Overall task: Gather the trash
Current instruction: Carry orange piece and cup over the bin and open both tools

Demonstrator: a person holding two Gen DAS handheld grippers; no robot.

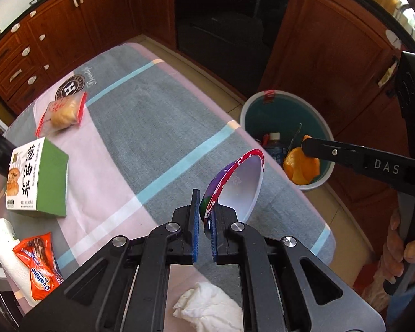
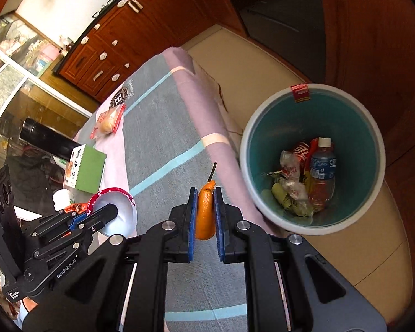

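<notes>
Right gripper (image 2: 204,211) fingers clenched on orange peel (image 2: 205,210), over the table (image 2: 179,116) edge; bin (image 2: 312,222) at 2 o'clock. Left gripper (image 1: 204,222) fingers pinch paper bowl (image 1: 239,185) by its rim. Best move, I judge: carry peel fully past bin rim, release, then bring the bowl over the bin.

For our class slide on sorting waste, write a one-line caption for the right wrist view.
Right gripper clamps an orange peel beside the teal bin of trash.
</notes>
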